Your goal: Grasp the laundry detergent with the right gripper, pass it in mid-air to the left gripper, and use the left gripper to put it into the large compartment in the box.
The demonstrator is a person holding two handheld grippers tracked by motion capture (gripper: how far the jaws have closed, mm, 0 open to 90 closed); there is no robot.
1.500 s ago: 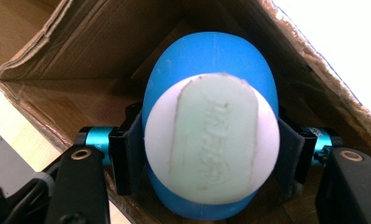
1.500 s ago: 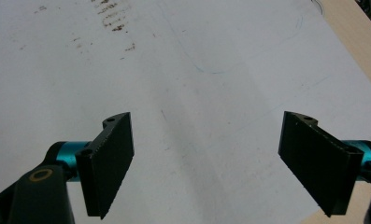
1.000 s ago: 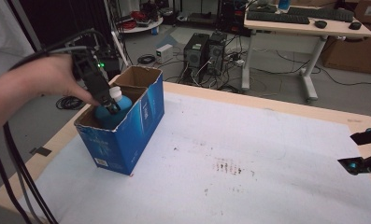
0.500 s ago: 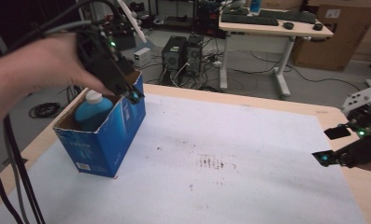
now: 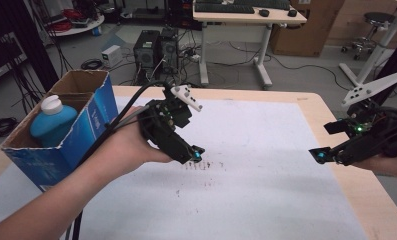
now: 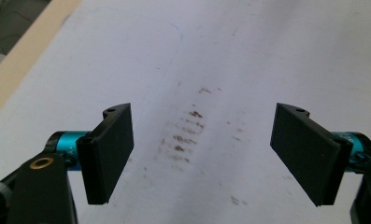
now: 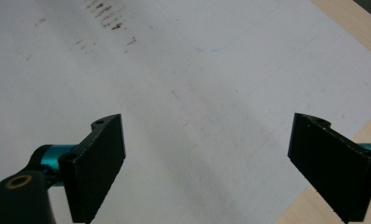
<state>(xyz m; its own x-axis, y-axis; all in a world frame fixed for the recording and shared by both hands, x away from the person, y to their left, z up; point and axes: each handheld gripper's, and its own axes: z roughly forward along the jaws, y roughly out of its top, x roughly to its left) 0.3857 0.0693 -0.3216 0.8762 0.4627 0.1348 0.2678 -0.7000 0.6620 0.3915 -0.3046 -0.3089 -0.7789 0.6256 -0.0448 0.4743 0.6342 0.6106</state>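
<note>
Bottle boxed, both grippers empty

The blue bottle (image 5: 50, 126) stands upright, white cap up, in the cardboard box (image 5: 88, 125) at far left. Left gripper (image 5: 196, 152) spread wide; right gripper (image 5: 320, 156), just opening, spread over the white mat (image 5: 266, 150).

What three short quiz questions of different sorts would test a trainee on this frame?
1. True or false: the bottle stands inside the box.
2. Multiple choice: what is between the jaws of the left tool? A) the bottle B) a box flap C) nothing
3. Short answer: which side of the table is the right tool over in the high view?

Key:
1. True; its white cap and blue body show in the open top.
2. C; the left gripper view shows the jaws apart over the stained white mat.
3. The right side, near the mat's edge, jaws open with nothing between them.
</note>
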